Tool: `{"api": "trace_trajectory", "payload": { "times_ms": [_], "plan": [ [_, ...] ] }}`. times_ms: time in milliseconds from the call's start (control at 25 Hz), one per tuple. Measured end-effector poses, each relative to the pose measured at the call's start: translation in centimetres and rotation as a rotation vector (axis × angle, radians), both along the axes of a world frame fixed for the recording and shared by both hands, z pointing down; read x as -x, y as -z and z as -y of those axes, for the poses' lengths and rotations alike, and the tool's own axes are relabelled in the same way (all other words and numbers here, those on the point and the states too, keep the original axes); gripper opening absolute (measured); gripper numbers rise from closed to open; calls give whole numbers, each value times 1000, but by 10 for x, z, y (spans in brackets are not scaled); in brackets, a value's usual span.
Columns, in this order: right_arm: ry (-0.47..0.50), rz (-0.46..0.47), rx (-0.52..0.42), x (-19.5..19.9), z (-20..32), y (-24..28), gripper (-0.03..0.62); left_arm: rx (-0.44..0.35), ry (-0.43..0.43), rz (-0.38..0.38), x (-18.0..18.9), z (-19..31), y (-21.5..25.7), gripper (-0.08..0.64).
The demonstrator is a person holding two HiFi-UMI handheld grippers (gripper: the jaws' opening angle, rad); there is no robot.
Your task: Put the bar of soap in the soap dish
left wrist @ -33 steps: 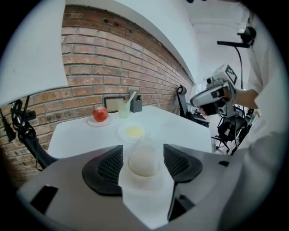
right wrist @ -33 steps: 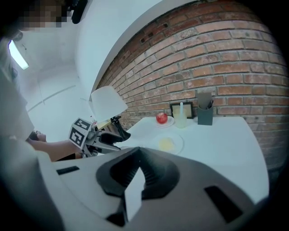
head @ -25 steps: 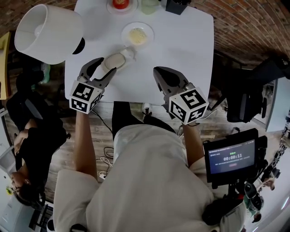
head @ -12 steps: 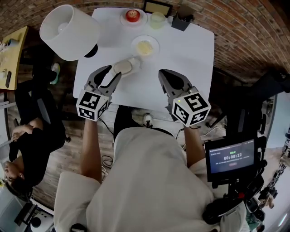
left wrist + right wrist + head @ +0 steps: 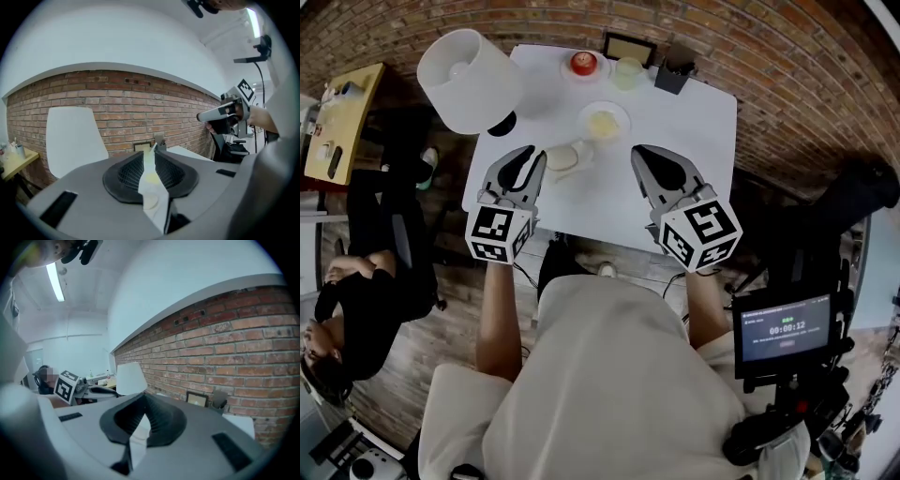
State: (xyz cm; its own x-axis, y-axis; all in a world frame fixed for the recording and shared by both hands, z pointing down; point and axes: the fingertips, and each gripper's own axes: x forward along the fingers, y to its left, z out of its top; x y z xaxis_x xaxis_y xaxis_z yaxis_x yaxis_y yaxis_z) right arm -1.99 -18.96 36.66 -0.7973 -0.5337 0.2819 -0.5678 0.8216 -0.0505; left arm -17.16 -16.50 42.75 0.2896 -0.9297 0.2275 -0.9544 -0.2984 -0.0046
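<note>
Closing my left gripper on empty air, I could miss the soap, which lies on the counter beside it, short of the dish; my right gripper is pressed together.

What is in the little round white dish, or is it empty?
Not empty. A pale yellow lump lies in the middle of the round white dish; what it is, I cannot tell.
</note>
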Motion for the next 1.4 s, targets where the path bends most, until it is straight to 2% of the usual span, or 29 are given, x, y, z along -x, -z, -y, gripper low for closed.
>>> {"api": "trace_trajectory", "payload": {
  "times_ms": [240,520,800,1040,1400],
  "plan": [
    [42,23,-91,-3,-30,62,3,-82,46,27,-9,-30,64,46],
    [66,43,-186,-4,-41,97,3,-203,83,47,-21,-43,114,19],
    [71,66,-265,-3,-47,124,3,-249,96,80,-29,-51,141,7],
    [74,47,-322,-1,-51,138,3,-316,113,120,-31,-63,166,6],
    [67,34,-344,0,-54,144,3,-338,100,151,-36,-68,178,6]
  ]
}}
